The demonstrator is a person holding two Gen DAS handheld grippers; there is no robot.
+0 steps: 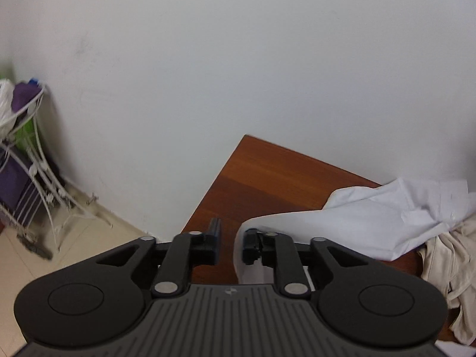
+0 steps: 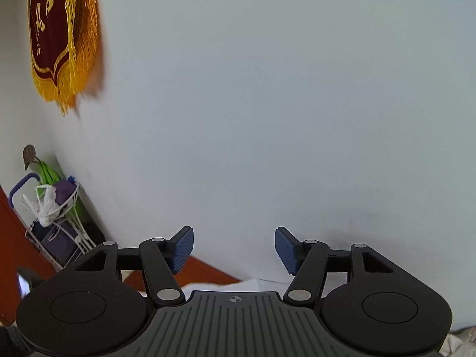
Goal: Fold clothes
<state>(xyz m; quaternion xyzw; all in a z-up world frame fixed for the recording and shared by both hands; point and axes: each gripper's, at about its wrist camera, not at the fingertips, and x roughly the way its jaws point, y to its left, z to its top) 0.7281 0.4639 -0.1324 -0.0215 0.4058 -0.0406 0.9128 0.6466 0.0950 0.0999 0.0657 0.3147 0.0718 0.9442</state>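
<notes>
A white shirt (image 1: 372,220) lies crumpled on the brown wooden table (image 1: 267,178), and one edge of it hangs down beside my left gripper's right finger (image 1: 250,247). My left gripper (image 1: 232,238) has its jaws a little apart. The cloth edge sits just inside the right finger, the left finger is clear of it, and bare table shows in the gap. A beige garment (image 1: 446,267) lies bunched at the right. My right gripper (image 2: 234,250) is open wide in front of the white wall with nothing between its blue pads (image 2: 183,250). A strip of white cloth (image 2: 214,287) shows below it.
The table's corner (image 1: 245,136) meets the white wall. On the tiled floor (image 1: 89,238) to the left stands a white wire rack (image 1: 38,160) stuffed with bags and purple cloth, seen too in the right wrist view as the rack (image 2: 56,217). A red banner with gold fringe (image 2: 59,29) hangs on the wall.
</notes>
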